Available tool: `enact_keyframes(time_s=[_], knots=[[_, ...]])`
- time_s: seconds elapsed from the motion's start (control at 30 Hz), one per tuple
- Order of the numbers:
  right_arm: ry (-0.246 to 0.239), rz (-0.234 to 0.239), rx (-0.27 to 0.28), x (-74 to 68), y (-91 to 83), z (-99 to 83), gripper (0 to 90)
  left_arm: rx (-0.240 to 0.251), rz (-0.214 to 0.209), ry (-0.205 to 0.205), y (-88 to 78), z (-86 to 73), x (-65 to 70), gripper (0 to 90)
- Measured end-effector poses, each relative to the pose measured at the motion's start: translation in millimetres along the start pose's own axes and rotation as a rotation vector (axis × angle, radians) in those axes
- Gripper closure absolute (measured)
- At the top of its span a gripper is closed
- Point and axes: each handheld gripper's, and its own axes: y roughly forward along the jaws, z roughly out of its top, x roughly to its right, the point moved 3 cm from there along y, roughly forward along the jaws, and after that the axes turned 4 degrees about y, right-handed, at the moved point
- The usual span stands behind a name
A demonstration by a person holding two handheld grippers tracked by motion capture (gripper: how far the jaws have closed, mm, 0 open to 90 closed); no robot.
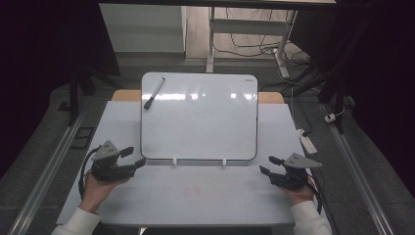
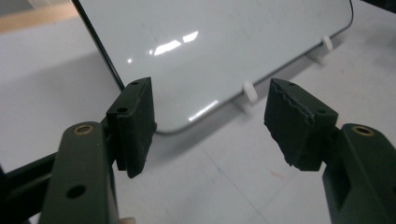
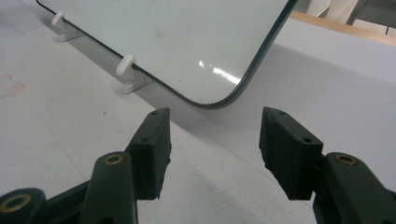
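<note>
A white dry-erase board (image 1: 199, 115) leans back on two small white stands (image 1: 174, 162) in the middle of the table. A black marker (image 1: 154, 93) sits near its upper left corner. My left gripper (image 1: 133, 157) is open beside the board's lower left corner (image 2: 163, 126), with nothing between its jaws. My right gripper (image 1: 269, 165) is open just off the board's lower right corner (image 3: 210, 100), also empty. A hand holds each gripper low over the table.
The table top (image 1: 195, 196) is a pale sheet with faint red marks in front of the board. Its front edge lies close to the person's sleeves. A white power strip (image 1: 308, 142) lies at the right edge. Metal desk legs and cables stand beyond the table.
</note>
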Motion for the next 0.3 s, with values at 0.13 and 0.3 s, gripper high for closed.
enact_keyframes(time_s=[0.13,0.3], knots=[[-0.003,-0.003,0.008,-0.1,-0.8,0.7,43.8,-0.015,-0.019,-0.011,2.6,-10.4,5.1,33.4],[-0.012,-0.007,0.018,-0.6,-1.3,2.8,43.3,-0.025,-0.021,0.0,5.6,-11.5,6.7,33.2]])
